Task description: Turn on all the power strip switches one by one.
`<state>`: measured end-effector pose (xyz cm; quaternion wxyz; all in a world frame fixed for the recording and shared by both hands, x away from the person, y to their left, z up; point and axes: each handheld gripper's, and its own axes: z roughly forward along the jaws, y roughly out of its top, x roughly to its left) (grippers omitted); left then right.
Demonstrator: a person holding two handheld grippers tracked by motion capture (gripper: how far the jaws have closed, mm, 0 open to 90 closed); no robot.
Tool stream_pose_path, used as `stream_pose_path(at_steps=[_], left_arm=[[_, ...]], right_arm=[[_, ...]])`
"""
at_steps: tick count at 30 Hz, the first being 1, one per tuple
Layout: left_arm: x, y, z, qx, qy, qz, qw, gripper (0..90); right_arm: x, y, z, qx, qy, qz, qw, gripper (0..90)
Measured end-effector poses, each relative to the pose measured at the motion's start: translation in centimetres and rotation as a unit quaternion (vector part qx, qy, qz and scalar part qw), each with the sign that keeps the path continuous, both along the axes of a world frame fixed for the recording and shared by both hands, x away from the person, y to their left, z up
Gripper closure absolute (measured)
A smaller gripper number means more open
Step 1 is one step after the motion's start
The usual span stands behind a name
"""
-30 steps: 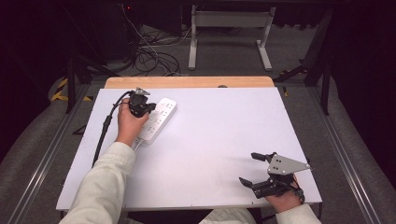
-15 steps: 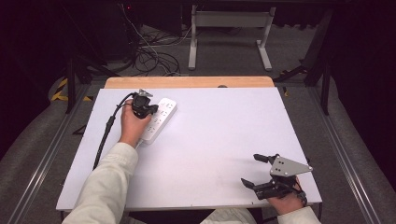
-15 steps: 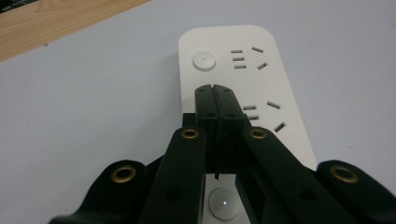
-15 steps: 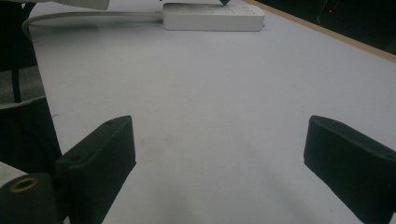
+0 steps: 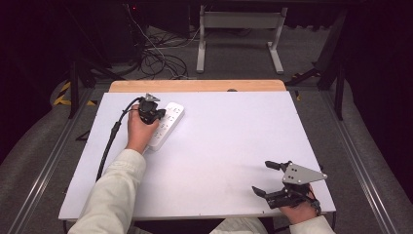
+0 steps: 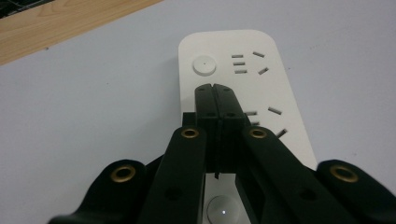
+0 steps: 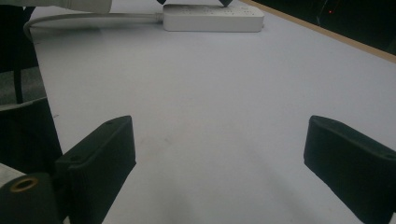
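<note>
1. Right tongs [image 5: 266, 178] at near right corner of the white surface [image 5: 234, 146], held in the person's right hand [image 5: 297, 210]. Jaws spread wide, nothing between them. Grey three-cornered plate on top.
2. Right gripper view: both black jaws far apart at the bottom corners, bare white surface between; right tongs [image 7: 219, 158] hold nothing.
3. Left sleeve [image 5: 109, 200], pale, comes in from bottom left and runs up toward the far left part of the surface.
4. Left hand [image 5: 139, 131] holds the left tongs [image 5: 155, 116] over the white power strip [image 5: 165, 124]. Black cable [image 5: 109, 141] trails from the tongs back along the surface toward the near left.
5. Left gripper view: left tongs [image 6: 215, 91] with jaws pressed together, no gap, tips over the top face of the power strip [image 6: 233, 84], just behind its round button [image 6: 204, 65]. Cannot tell if the tips touch the strip. Nothing is held between the jaws.
6. Power strip lies flat, far left part of the surface, angled, socket slots facing up. From the right gripper view it sits well away at the far end, power strip [image 7: 212, 18] with white cord [image 7: 88, 17] leading off to the left.
7. Wooden edge [image 5: 195, 86] runs along the far side of the surface.
8. Beyond: dark floor, tangled cables [image 5: 160, 58], white metal frame legs [image 5: 238, 34].
</note>
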<state>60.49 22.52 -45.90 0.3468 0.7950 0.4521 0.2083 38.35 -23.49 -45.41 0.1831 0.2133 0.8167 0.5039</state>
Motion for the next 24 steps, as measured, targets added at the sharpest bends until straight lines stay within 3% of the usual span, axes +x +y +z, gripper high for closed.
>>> stream_pose_path(at_steps=[15,21,24], left_arm=[[-0.14,-0.19,-0.22,0.002,-0.001,0.008,1.0,90.0],[-0.19,-0.16,-0.36,-0.006,0.0,0.012,0.9999,90.0],[-0.18,-0.22,-0.27,0.001,0.001,0.012,0.9999,90.0]], right_arm=[[-0.07,-0.07,0.01,0.003,0.0,0.0,1.0,9.5],[-0.04,-0.1,0.0,0.004,0.001,0.0,1.0,9.5],[-0.06,-0.09,-0.01,0.003,0.002,0.0,1.0,9.5]])
